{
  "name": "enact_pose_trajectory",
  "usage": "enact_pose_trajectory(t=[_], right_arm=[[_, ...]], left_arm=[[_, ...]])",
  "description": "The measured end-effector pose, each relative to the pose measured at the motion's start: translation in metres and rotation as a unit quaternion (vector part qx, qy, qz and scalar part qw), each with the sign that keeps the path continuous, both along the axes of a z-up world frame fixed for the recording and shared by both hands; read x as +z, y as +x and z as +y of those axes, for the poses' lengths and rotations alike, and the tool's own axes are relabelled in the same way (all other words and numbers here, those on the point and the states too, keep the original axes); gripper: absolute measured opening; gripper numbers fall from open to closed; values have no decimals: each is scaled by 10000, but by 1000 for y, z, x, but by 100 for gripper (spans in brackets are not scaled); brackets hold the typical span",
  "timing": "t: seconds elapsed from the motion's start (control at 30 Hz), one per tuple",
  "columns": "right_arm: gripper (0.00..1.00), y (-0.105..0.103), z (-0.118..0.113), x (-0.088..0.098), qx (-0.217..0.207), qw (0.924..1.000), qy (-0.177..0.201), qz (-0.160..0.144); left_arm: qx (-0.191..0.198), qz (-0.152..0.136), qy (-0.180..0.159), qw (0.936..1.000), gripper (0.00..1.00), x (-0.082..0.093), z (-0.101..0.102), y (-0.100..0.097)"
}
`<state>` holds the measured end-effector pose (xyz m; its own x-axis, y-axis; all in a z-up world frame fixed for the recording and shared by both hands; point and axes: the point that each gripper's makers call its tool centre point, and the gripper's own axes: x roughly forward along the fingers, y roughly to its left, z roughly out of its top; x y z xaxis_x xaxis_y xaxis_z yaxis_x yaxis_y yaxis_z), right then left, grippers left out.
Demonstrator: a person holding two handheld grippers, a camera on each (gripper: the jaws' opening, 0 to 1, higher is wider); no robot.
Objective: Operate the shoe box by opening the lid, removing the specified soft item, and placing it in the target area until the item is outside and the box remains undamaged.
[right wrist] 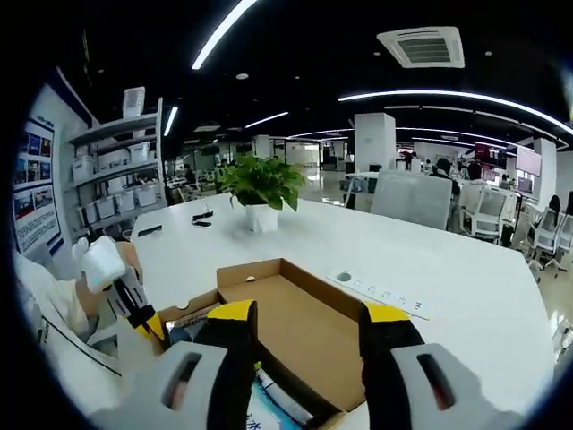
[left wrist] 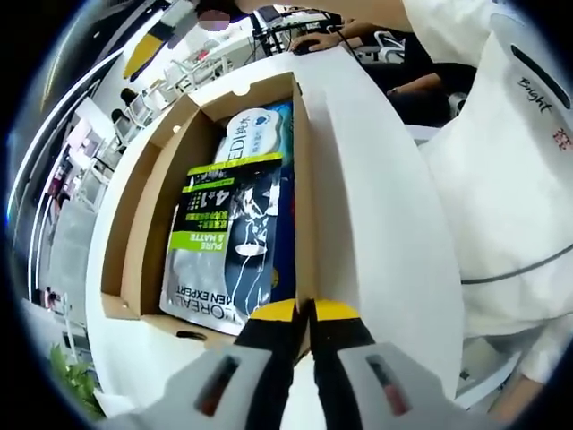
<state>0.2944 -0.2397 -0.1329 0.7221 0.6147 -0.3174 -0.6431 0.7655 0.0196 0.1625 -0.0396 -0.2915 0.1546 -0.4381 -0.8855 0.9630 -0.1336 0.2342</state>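
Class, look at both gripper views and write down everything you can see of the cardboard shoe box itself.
The shoe box is plain brown cardboard, open, resting on a white table. Its lid is folded back flat, brown inside, still hinged to the box. Inside lie soft packets, topmost a black, green and silver pouch. The left gripper, jaws shut, pinches the box's wall nearest the person. No tears or crushing show.

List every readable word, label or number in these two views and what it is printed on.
"L'OREAL MEN EXPERT": black, grey and green sachet in the open cardboard shoe box.
"PURE & MATTE": same sachet, green side strip.
"4": same sachet, green band; small text beside it unreadable.
"EDI": white and blue pack, partly hidden.
"Bright": person's white garment.
Wall posters: too small.
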Motion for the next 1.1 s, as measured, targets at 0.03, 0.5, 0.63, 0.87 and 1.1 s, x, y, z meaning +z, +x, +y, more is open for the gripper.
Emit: enact_pose_trajectory(t=[0.03,0.5,0.63,0.87,1.1], right_arm=[[44,-6,3,-2,83,9995,220,229],[30,-29,11,14,663,9937,626,645],[31,-35,17,5,805,9889,785,974],[33,-33,24,-22,991,9885,520,1019],[34,-36,29,-52,1045,9846,160,1393]], left_arm=[[-6,18,-2,10000,4,0,0,0],[-40,-14,-60,10000,4,0,0,0],[6,4,-17,10000,4,0,-1,0],[-74,-8,-133,9999,4,0,-1,0],[-53,8,-145,9999,4,0,-1,0]])
